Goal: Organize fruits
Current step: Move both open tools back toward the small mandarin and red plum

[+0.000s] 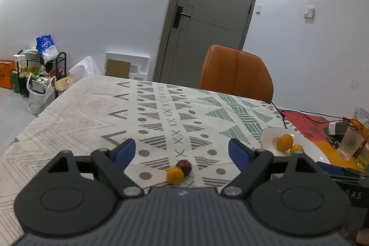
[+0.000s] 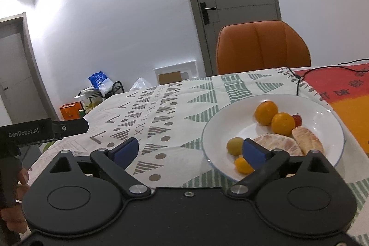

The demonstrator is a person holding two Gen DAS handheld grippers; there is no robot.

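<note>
Both my grippers tilted down over the table, jaws spread, nothing held.

My left gripper (image 1: 182, 151) hangs released over a small orange (image 1: 175, 175) touching a red fruit (image 1: 184, 167); my right gripper (image 2: 191, 150) gapes, plate (image 2: 216, 126) of fruit at two o'clock.

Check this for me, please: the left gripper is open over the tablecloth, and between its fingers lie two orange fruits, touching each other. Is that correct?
Not quite. The left gripper is open over the tablecloth, but only one of the two touching fruits is orange: the small orange fruit. Its neighbour is a dark red fruit. The left wrist view shows this.
</note>
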